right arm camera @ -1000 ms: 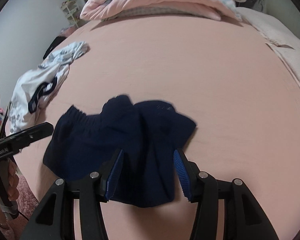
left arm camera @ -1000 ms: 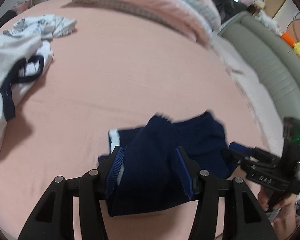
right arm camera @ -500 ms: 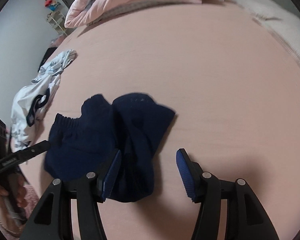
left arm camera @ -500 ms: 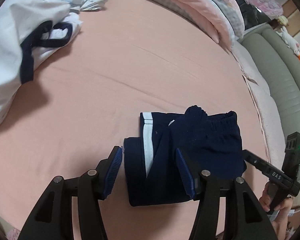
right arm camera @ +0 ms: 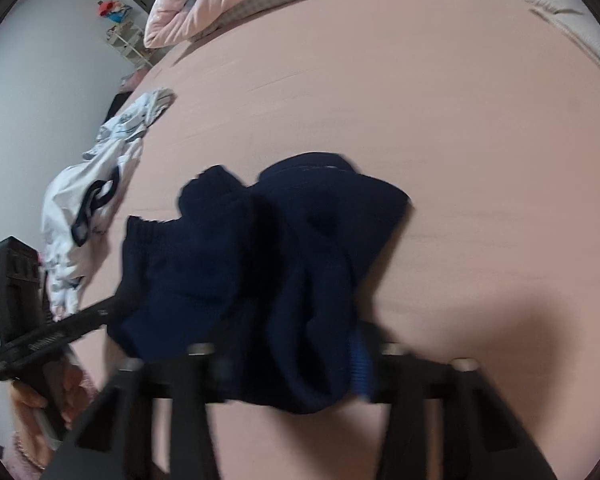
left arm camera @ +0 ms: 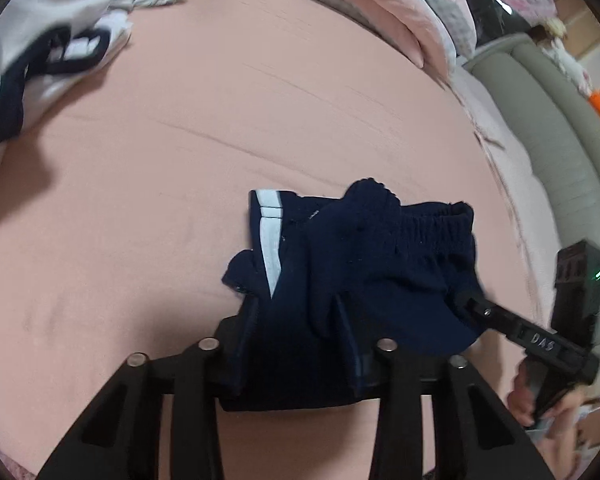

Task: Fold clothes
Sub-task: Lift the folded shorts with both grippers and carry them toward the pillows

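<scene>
Navy shorts with a white side stripe (left arm camera: 360, 264) lie bunched and folded on the pink bed sheet (left arm camera: 180, 160). My left gripper (left arm camera: 296, 340) is down over the near edge of the shorts, its jaws open with cloth between them. In the right wrist view the same navy shorts (right arm camera: 260, 264) fill the middle. My right gripper (right arm camera: 288, 360) is pushed into their near edge, jaws apart with a fold of cloth between them; the view is blurred. Each gripper shows in the other's view: right gripper (left arm camera: 540, 340), left gripper (right arm camera: 48, 336).
A heap of white clothes with navy trim (left arm camera: 48, 48) lies at the far left of the bed, also in the right wrist view (right arm camera: 92, 208). A pink duvet (left arm camera: 380, 4) lies along the far edge. A grey-green headboard (left arm camera: 560, 140) stands at the right.
Both grippers have moved forward and down into the near edge of the shorts. The cloth now covers much of their fingers. The shorts are bunched a little more.
</scene>
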`<state>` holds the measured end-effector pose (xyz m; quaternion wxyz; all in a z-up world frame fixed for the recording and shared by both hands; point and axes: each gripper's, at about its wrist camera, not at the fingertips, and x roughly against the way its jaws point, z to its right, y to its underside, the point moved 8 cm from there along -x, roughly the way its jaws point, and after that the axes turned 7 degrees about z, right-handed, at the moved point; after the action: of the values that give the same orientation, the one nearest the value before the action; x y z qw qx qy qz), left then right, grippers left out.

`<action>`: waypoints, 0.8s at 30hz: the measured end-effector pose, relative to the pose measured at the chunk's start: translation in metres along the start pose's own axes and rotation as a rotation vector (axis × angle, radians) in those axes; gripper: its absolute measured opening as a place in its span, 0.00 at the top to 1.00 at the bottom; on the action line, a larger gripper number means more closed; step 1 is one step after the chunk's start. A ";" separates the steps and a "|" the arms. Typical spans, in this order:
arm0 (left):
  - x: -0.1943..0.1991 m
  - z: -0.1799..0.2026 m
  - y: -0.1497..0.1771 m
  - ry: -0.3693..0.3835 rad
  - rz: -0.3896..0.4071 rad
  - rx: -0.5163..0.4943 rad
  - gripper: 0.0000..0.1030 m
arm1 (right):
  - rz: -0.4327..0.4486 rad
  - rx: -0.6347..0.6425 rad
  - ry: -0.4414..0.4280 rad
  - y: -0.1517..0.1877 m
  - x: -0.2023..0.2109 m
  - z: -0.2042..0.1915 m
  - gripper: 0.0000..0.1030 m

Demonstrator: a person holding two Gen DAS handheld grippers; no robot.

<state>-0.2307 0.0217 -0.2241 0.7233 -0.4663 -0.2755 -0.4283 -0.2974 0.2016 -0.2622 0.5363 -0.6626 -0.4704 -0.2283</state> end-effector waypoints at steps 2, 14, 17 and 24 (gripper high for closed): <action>0.004 0.002 0.000 -0.001 0.008 -0.006 0.81 | 0.010 0.011 0.002 -0.001 0.003 -0.005 0.85; 0.040 0.098 -0.007 0.080 0.063 -0.164 0.87 | 0.106 0.058 0.024 -0.019 0.067 -0.007 0.95; 0.033 0.140 -0.008 0.119 0.050 -0.223 0.87 | 0.134 0.044 0.049 -0.023 0.097 0.021 0.95; -0.010 0.257 -0.033 0.221 0.027 -0.348 0.87 | 0.194 -0.056 0.136 -0.054 0.149 0.117 0.95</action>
<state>-0.2639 0.2530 -0.1114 0.6632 -0.5383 -0.1100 -0.5081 -0.3001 0.3655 -0.1526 0.5679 -0.7027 -0.3598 -0.2328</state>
